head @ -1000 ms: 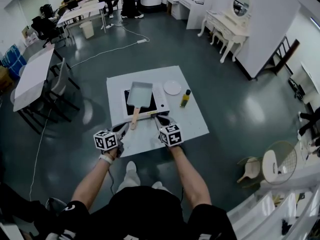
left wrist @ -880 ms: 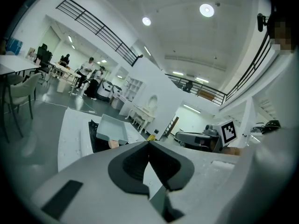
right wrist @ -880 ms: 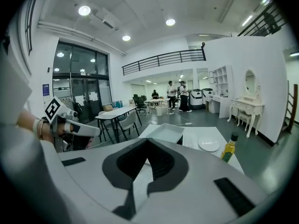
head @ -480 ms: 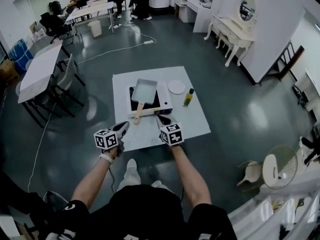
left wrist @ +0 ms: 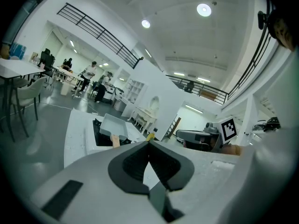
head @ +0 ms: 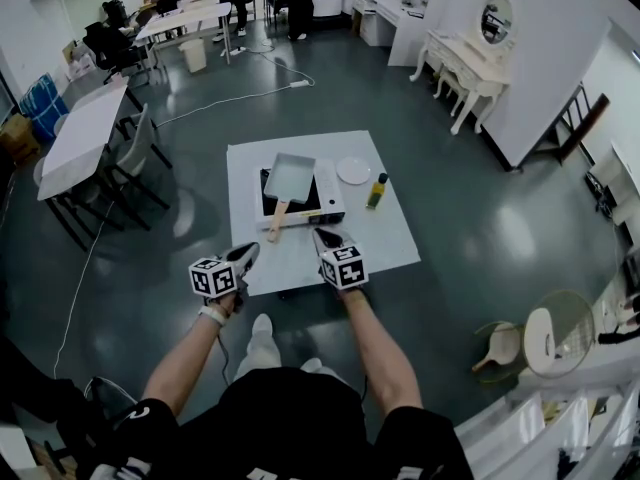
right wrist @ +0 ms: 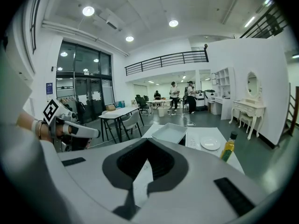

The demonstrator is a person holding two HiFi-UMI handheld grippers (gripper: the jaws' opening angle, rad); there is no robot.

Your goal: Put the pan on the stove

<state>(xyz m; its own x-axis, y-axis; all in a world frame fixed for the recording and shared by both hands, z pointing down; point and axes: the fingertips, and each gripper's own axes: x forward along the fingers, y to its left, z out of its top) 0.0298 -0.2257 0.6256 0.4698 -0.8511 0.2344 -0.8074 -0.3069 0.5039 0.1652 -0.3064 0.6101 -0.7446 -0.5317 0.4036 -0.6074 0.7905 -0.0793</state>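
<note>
A grey rectangular pan (head: 289, 177) with a wooden handle sits on the black top of a white stove (head: 322, 204) on a low white table (head: 390, 243). The handle sticks out over the stove's front edge toward me. My left gripper (head: 249, 252) and right gripper (head: 320, 235) hover over the table's near part, short of the stove. Both are shut with nothing in them. The left gripper view shows the pan (left wrist: 113, 124) beyond the closed left gripper (left wrist: 149, 143). In the right gripper view the pan (right wrist: 169, 133) lies ahead of the closed right gripper (right wrist: 147, 142).
A white plate (head: 352, 171) and a yellow oil bottle (head: 377, 191) stand on the table right of the stove. Desks and chairs (head: 92, 143) fill the left side. A white vanity (head: 463, 56) is at the back right. A fan (head: 556, 334) stands at the lower right.
The table and stove have slid slightly away from both grippers, so a wider gap lies between the stove and them. The pan stays on the stove. Both grippers stay shut.
</note>
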